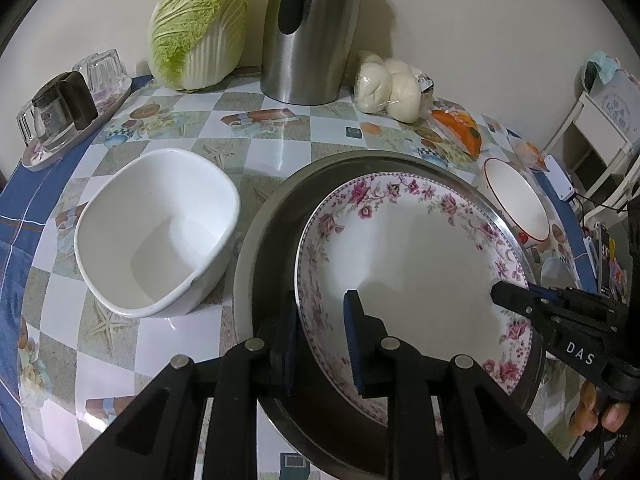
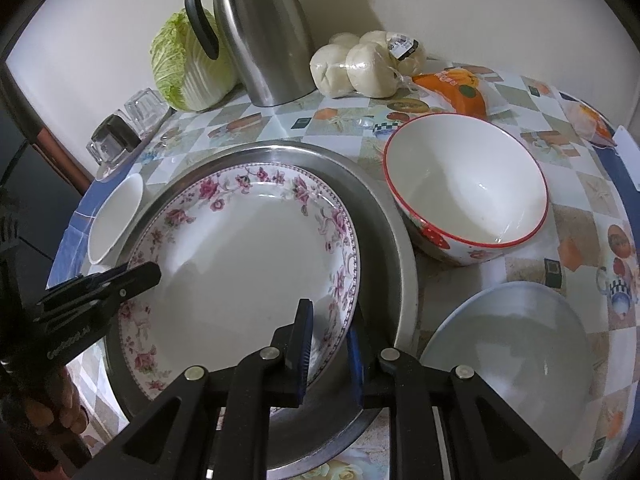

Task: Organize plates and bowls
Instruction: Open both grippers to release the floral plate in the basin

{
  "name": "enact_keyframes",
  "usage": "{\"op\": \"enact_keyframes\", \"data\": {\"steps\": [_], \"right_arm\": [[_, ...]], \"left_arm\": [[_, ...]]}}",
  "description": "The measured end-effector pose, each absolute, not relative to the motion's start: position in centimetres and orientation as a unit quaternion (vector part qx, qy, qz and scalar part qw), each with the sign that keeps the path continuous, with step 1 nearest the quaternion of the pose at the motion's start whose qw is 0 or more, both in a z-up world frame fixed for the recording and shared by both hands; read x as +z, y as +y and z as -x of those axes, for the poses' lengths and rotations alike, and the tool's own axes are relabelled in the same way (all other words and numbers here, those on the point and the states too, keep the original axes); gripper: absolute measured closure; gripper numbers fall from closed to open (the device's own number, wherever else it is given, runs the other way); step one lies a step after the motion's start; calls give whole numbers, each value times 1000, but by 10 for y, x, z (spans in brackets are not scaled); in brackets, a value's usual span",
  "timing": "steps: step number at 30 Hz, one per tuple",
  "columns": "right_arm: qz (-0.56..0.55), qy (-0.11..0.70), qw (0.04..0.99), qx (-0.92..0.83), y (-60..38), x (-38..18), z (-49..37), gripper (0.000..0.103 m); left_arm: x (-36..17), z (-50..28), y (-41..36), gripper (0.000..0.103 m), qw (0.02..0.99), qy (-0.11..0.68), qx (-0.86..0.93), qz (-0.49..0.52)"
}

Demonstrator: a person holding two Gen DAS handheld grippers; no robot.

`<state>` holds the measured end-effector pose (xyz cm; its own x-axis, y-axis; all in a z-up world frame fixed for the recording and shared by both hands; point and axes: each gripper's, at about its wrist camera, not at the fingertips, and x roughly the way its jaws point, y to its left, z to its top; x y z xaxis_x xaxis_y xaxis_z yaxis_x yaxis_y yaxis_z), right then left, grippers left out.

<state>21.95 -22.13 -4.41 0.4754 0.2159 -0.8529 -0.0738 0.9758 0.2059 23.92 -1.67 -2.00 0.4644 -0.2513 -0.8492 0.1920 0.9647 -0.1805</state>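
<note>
Black linkage bars of the left claw [image 1: 320, 332] fill the bottom of its view, and its blue pads straddle the near-left rim of the floral plate [image 1: 416, 264], one pad outside the rim and one over the plate's white well; a gap shows between the pads and the rim, so the left claw stands open around it rather than clamped. Across the plate, the right claw [image 2: 330, 334] brackets the opposite rim the same way, the left pad inside the plate, the right pad outside it, jaws narrow but whether they press the china cannot be told. Each claw's tip shows in the other's view above the plate's edge.

Beneath the floral plate lies a round steel tray [image 2: 404, 280], the plate sitting inside it on the worktop [image 1: 264, 136] with its checked oilcloth. Left of the plate stands a squarish white bowl [image 1: 160, 232]; right of it a red-rimmed bowl [image 2: 466, 184], and nearer than that bowl a plain pale plate [image 2: 512, 344]. Behind the plate, along the wall, stand a napa cabbage [image 1: 200, 28], a steel thermos jug [image 1: 308, 36], bagged white buns [image 1: 388, 84] and an orange packet [image 2: 460, 88]. Far left of the plate, upturned glasses [image 1: 100, 68] rest on a small tray.
</note>
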Motion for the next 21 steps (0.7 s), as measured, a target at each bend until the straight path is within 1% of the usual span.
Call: {"op": "enact_keyframes", "data": {"steps": [7, 8, 9, 10, 11, 13, 16, 18, 20, 21], "right_arm": [[-67, 502, 859, 80, -221, -43, -219, 84], [-66, 500, 860, 80, -222, -42, -220, 84], [-66, 499, 860, 79, -222, -41, -220, 84], [-65, 498, 861, 77, -222, -40, -220, 84], [-64, 496, 863, 75, -223, -39, -220, 84], [-60, 482, 871, 70, -224, -31, -218, 82], [-65, 474, 875, 72, -226, -21, -215, 82], [-67, 467, 879, 75, -225, -15, -209, 82], [-65, 462, 881, 78, -223, -10, -202, 75], [-64, 461, 881, 79, -222, -8, -199, 61]], "left_arm": [[-14, -233, -19, 68, 856, 499, -131, 26], [-12, -232, -19, 64, 858, 497, -131, 26], [-9, -230, -19, 54, 862, 490, -128, 24], [-5, -229, -18, 50, 866, 484, -126, 23], [-2, -229, -18, 48, 868, 480, -126, 24], [3, -228, -15, 48, 870, 477, -124, 26], [8, -224, -13, 45, 873, 472, -119, 27], [11, -219, -11, 37, 875, 470, -115, 31], [12, -215, -10, 33, 876, 469, -110, 34], [12, -212, -9, 32, 876, 469, -104, 34]]}}
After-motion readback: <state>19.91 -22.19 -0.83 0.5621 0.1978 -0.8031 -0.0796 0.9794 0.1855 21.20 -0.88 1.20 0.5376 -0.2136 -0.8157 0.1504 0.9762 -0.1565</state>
